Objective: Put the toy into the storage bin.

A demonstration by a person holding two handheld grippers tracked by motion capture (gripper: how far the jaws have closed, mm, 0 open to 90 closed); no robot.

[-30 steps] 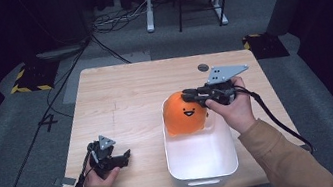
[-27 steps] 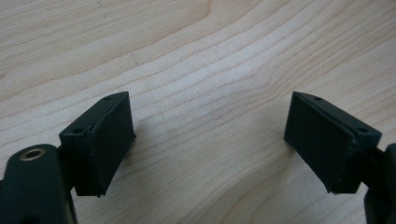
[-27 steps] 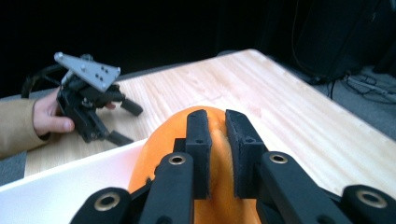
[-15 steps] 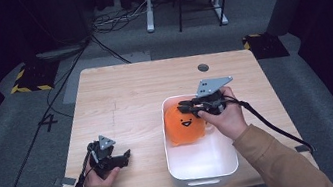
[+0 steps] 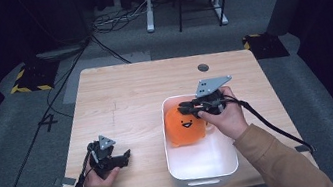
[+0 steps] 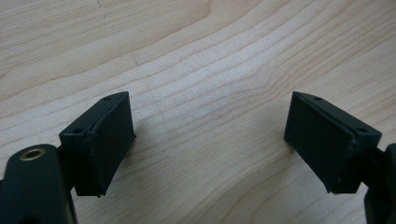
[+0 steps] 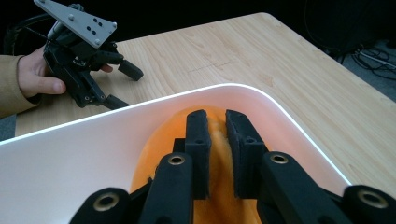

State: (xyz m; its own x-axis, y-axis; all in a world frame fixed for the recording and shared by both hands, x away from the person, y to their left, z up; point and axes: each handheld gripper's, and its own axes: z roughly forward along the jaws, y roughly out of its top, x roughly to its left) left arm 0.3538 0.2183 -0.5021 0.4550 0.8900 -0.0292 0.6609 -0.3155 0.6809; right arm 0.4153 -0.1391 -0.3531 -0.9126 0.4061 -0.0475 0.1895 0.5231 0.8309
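An orange plush ball with a smiling face (image 5: 183, 125) lies in the far end of a white bin (image 5: 205, 174) on the wooden table (image 5: 124, 95). My right gripper (image 5: 187, 106) reaches into the bin from its right side and is shut on a fold of the plush. In the right gripper view the jaws pinch the orange plush (image 7: 217, 140) just inside the bin's rim (image 7: 140, 105), and the right gripper (image 7: 217, 122) hides much of the toy. My left gripper (image 5: 123, 157) rests open on the table at the front left; its jaws stand wide apart over bare wood, the left gripper (image 6: 210, 135) holding nothing.
A round cable hole (image 5: 203, 67) sits near the table's far edge. Floor cables (image 5: 108, 24), a desk frame (image 5: 180, 0) and striped floor blocks (image 5: 28, 80) lie beyond the table. Bare wood spans the table's left and far parts.
My right gripper has carried the plush down from above the bin's far rim into the bin, moving toward the person. The left gripper has stayed put.
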